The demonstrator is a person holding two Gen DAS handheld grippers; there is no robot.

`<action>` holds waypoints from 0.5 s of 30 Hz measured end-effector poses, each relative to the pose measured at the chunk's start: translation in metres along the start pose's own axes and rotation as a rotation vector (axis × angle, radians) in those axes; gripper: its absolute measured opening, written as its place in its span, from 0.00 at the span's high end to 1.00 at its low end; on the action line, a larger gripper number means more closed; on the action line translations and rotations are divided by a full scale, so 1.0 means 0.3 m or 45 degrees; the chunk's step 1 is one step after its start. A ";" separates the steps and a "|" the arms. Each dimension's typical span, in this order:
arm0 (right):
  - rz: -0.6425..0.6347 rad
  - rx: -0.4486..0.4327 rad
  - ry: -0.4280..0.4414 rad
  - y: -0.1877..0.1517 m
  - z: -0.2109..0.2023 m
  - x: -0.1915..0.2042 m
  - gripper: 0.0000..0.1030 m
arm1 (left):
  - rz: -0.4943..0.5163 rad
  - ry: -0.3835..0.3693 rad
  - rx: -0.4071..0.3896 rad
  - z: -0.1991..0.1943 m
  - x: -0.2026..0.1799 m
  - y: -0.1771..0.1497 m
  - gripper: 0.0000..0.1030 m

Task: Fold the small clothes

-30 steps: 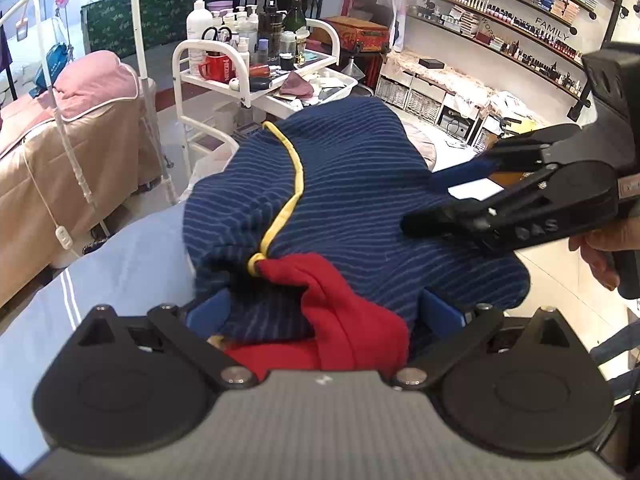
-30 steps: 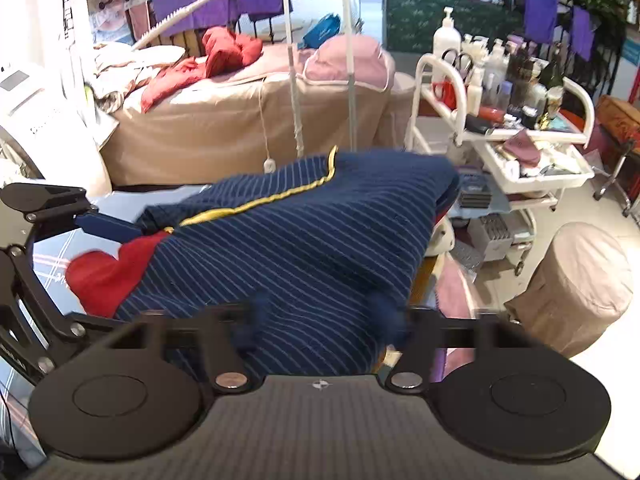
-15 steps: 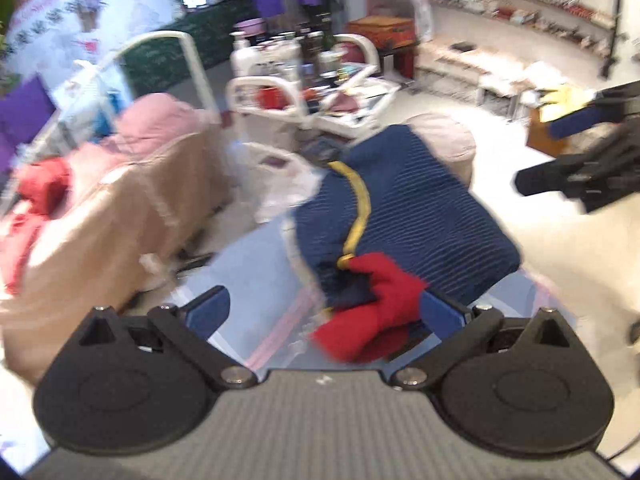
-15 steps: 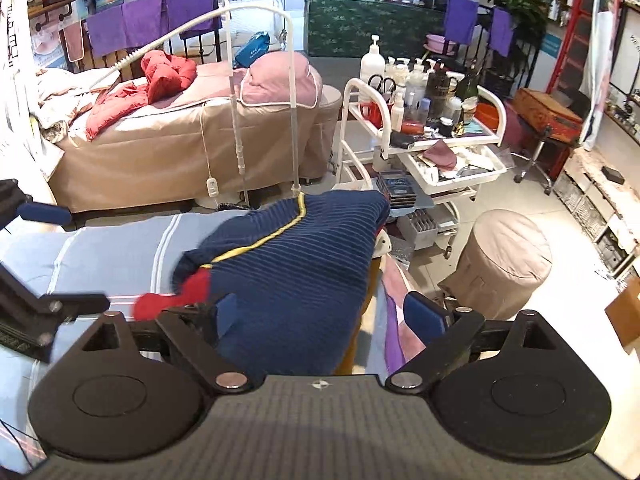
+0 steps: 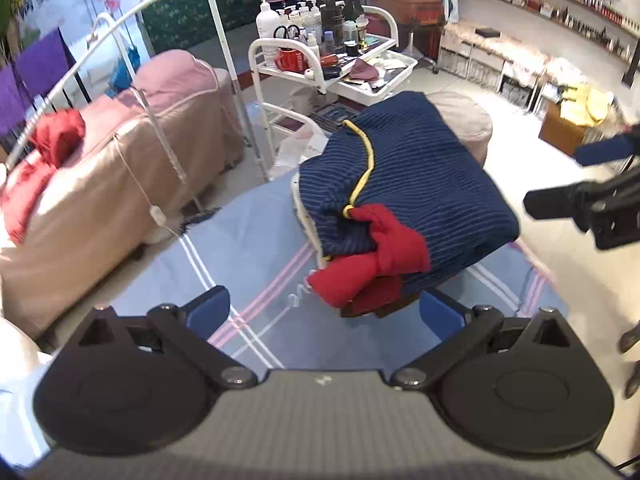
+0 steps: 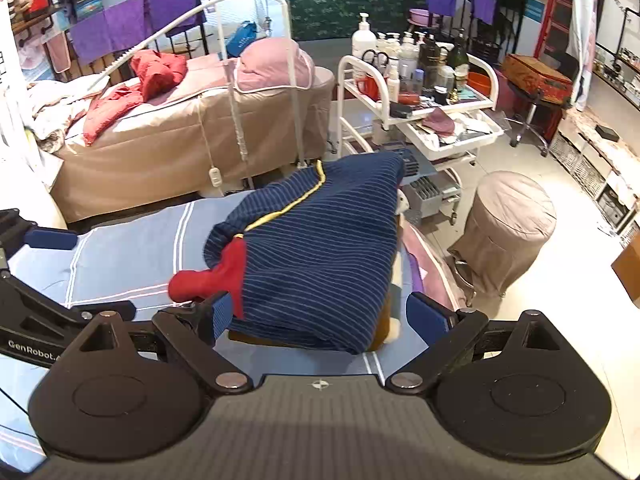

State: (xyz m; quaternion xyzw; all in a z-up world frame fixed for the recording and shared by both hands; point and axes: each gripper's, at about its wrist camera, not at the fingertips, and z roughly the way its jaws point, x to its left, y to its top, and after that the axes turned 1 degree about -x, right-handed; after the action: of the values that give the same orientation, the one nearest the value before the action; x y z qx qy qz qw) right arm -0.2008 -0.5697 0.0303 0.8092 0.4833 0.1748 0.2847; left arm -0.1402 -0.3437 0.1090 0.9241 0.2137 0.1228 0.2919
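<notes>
Both grippers backed off garment since approx 1 s ago: then each was closed in on the cloth, left at the red end, right at the striped edge; now both withdrawn, nothing held. Left gripper [image 5: 324, 312]: jaws wide apart, blue pads [image 5: 210, 310] clear of cloth, empty; hovers over sheet, short of the bundle's red end. Right gripper [image 6: 320, 316]: jaws likewise spread wide, empty; its left pad [image 6: 222, 314] sits just at the near striped edge w/ red cuff beside it, contact uncertain, not a pinch. Item: navy striped garment [image 5: 412, 200], yellow piping [image 5: 366, 164], red cuff/sleeve [image 5: 380, 256] sticking out at one end; folded into compact thick bundle, resting on top of what looks like other folded pieces (pale and brown edges visible beneath) at far corner of striped blue sheet [image 5: 240, 264], close to the edge. Surroundings: white trolley [image 5: 332, 60] w/ bottles beyond, covered stool [image 6: 508, 228] on floor beside the corner, beige treatment bed [image 6: 180, 136] behind. Assessment: release reads as fold done and piece stacked; red cuff left untucked, so a tidy-up nip may be wanted, else next garment. Risk: stack near the edge, tall and soft, could slump if nudged.
</notes>
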 end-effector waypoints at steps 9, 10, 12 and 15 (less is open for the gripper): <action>-0.006 0.020 -0.024 -0.015 0.009 -0.004 0.00 | -0.038 -0.049 0.043 0.032 0.003 0.007 0.00; -0.004 0.025 -0.022 -0.014 0.013 -0.008 0.00 | -0.054 -0.062 0.054 0.039 0.007 0.009 0.00; -0.001 0.028 -0.015 -0.013 0.020 -0.010 0.00 | -0.072 -0.088 0.060 0.047 0.013 0.010 0.00; -0.004 0.030 -0.014 -0.013 0.025 -0.010 0.00 | -0.094 -0.131 0.058 0.055 0.023 0.013 0.00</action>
State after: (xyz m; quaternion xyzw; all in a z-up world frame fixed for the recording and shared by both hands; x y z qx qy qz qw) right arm -0.2008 -0.5731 0.0220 0.8127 0.4851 0.1641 0.2781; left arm -0.1271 -0.3515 0.0989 0.9271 0.2352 0.0593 0.2857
